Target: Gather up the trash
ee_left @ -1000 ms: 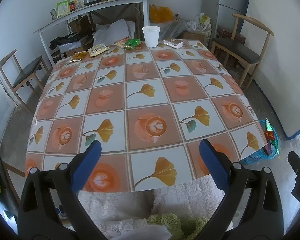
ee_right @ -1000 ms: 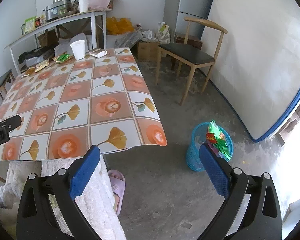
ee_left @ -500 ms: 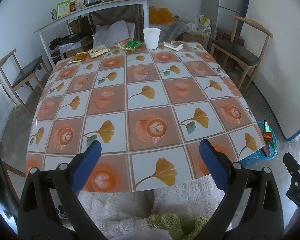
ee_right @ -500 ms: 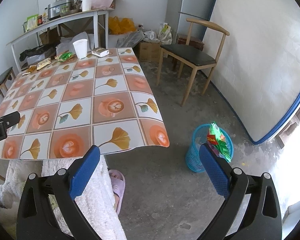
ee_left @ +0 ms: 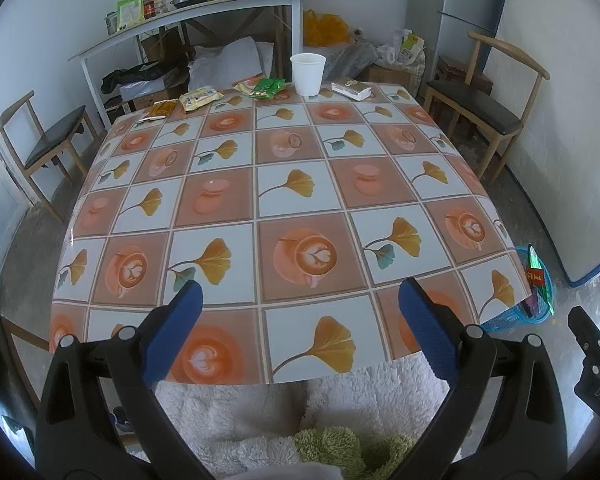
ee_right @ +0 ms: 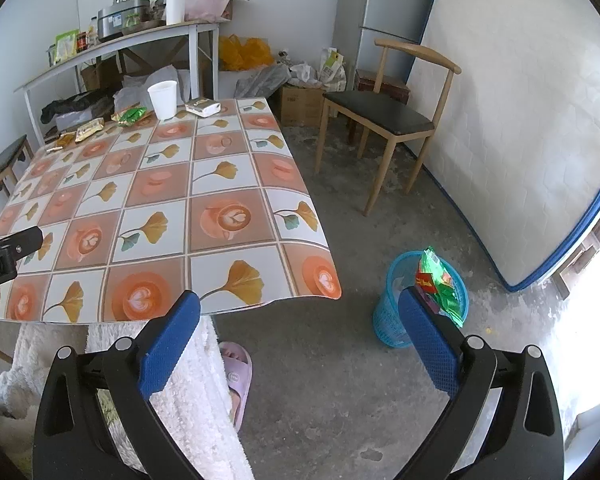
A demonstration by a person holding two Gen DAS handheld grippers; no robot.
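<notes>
Now | left gripper [ee_left: 298, 310]: jaws wide, empty | right gripper [ee_right: 298, 320]: jaws wide, empty

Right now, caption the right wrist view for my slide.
Open right gripper hovers beside the table, blue basket holding wrappers.
</notes>
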